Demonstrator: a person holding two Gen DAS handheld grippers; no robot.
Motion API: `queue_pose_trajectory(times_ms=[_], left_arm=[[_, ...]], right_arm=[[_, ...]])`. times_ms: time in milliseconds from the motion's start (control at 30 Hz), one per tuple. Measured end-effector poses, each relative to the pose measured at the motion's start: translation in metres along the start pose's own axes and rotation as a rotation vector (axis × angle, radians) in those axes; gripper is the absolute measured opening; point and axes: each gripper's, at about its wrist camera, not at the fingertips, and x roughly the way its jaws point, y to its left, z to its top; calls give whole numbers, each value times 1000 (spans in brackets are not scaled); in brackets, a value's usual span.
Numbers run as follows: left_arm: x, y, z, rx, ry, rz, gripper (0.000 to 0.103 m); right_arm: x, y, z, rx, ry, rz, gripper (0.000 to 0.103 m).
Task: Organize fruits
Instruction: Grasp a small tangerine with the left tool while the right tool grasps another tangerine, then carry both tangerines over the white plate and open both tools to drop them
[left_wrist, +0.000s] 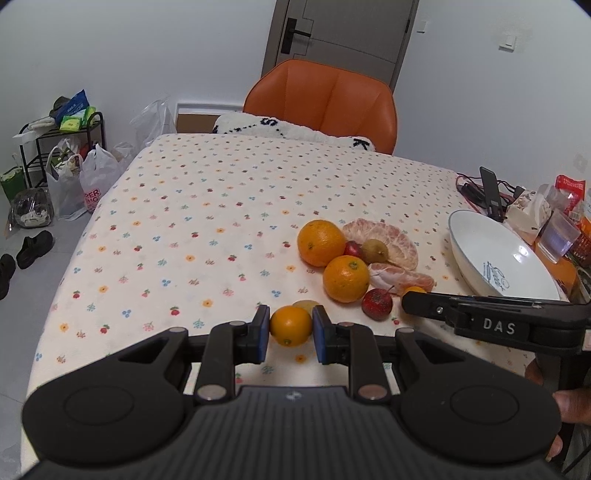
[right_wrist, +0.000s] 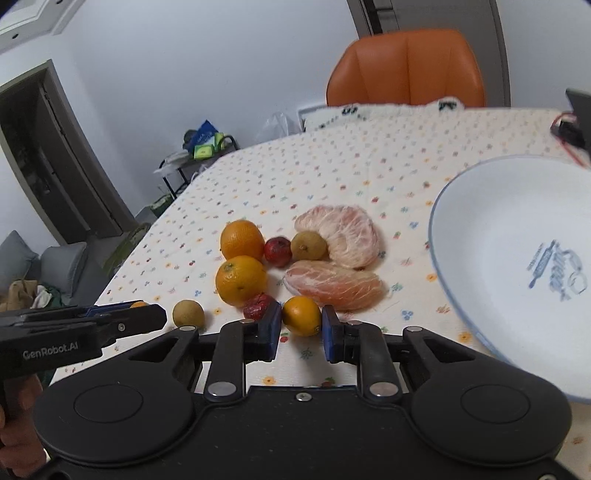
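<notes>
My left gripper (left_wrist: 291, 332) is shut on a small orange (left_wrist: 291, 325) low over the flowered tablecloth, with a yellow-green fruit (left_wrist: 304, 304) just behind it. My right gripper (right_wrist: 301, 330) is shut on a second small orange (right_wrist: 301, 315). Beyond both lie two big oranges (right_wrist: 242, 240) (right_wrist: 241, 280), two red fruits (right_wrist: 277, 251) (right_wrist: 258, 306), a yellow-green fruit (right_wrist: 308, 244) and two peeled pomelo pieces (right_wrist: 343, 232) (right_wrist: 332, 284). A white plate (right_wrist: 498, 221) stands empty to the right. In the left wrist view the right gripper (left_wrist: 413, 304) reaches in from the right.
An orange chair (left_wrist: 325, 99) stands at the table's far side. Cables, a phone stand (left_wrist: 491, 192), a plastic cup (left_wrist: 557, 236) and packets crowd the right edge behind the plate. Bags and a rack (left_wrist: 62, 147) stand on the floor to the left.
</notes>
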Motion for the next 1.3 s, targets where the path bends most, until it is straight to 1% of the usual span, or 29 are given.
queue_pose_trajectory(times_ms=[100, 233, 367, 533, 833, 1067, 1200, 1300], left_arm=[[0, -7, 3, 9, -7, -6, 23], [0, -19, 8, 26, -18, -19, 23], [2, -33, 12, 42, -25, -36, 23], [8, -51, 17, 61, -28, -59, 23], [17, -86, 26, 101, -35, -109, 23], [25, -111, 34, 129, -44, -149, 23], [30, -125, 38, 146, -45, -173, 23], [35, -136, 39, 160, -43, -191, 23]], right_arm=[[-12, -2, 2, 9, -20, 22, 21], [-31, -7, 8, 4, -63, 16, 21], [-45, -18, 11, 21, -98, 3, 21], [-60, -36, 10, 45, -122, -32, 21], [-79, -65, 6, 81, -142, -104, 22], [-87, -86, 2, 115, -141, -162, 22], [-91, -94, 1, 130, -138, -185, 27], [-96, -99, -1, 137, -141, -194, 28]])
